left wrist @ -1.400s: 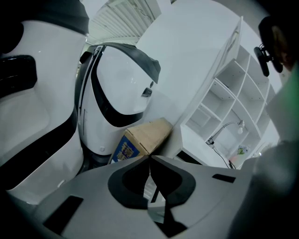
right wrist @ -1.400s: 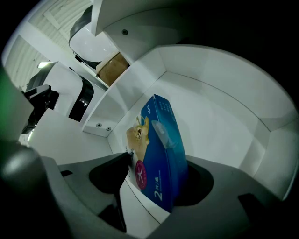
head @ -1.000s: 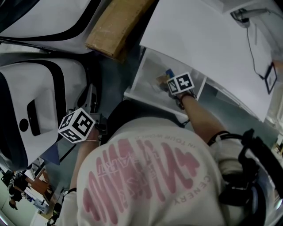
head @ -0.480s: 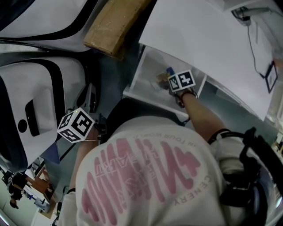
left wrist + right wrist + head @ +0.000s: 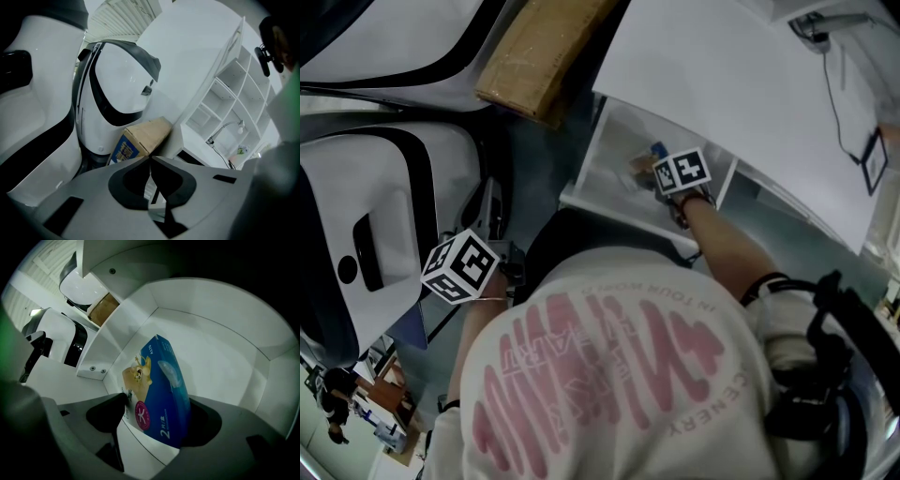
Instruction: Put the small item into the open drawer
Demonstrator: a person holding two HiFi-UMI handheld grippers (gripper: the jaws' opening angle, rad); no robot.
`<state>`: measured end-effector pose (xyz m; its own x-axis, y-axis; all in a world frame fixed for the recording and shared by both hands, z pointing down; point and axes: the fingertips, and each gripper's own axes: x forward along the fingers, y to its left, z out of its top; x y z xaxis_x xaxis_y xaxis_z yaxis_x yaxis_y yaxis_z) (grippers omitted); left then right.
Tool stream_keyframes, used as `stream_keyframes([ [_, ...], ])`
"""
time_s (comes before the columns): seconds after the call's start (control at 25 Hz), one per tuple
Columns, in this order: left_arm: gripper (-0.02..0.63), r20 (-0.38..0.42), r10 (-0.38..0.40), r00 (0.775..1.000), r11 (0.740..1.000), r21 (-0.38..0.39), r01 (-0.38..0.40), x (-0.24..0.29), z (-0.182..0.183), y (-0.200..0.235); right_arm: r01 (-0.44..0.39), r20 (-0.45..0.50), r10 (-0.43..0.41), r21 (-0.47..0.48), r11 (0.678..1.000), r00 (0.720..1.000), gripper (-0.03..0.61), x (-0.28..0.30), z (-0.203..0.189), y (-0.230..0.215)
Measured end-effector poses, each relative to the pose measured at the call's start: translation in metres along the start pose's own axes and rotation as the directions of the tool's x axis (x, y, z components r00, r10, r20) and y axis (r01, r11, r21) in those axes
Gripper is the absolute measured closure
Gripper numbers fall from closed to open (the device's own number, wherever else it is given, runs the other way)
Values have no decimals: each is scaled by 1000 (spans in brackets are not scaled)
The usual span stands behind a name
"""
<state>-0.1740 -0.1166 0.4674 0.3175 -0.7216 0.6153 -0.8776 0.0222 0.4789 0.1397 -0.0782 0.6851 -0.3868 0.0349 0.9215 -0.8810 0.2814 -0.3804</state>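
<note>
Head overhead, right close-in — drawer shared

Dim, fisheye warp w/ dark corners

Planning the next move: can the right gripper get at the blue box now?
Likely yes: the right gripper has just been opening its jaws, and the blue box stands between them, unblocked.

Right tongs reach down into the open drawer.
</note>
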Motion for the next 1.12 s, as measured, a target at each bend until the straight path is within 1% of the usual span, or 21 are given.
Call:
stream_keyframes([
  [0.16, 575, -2, 1, 1000, 1000, 1, -1, -1, -1, -1, 7, 3, -7, 2, 1000, 1000, 222, 0, 0, -1],
  [0.32, 575, -1, 4, 1000, 1000, -1, -4, -1, -2, 0, 38, 18, -38, -15, 999, 999, 204, -2, 1, -4],
  [0.64, 575, -5, 8, 1000, 1000, -8, -8, 0, -6, 2, 58, 20, -58, -9, 998, 998, 193, 0, 1, -6],
  [0.96, 575, -11, 4, 1000, 1000, -9, -4, 4, -9, -1, 96, 38, -94, -51, 994, 995, 172, -1, 5, -8],
  [1.12, 575, -18, -2, 1000, 1000, -6, 2, 6, -10, -4, 91, 37, -89, -53, 994, 995, 170, -1, 4, -9],
])
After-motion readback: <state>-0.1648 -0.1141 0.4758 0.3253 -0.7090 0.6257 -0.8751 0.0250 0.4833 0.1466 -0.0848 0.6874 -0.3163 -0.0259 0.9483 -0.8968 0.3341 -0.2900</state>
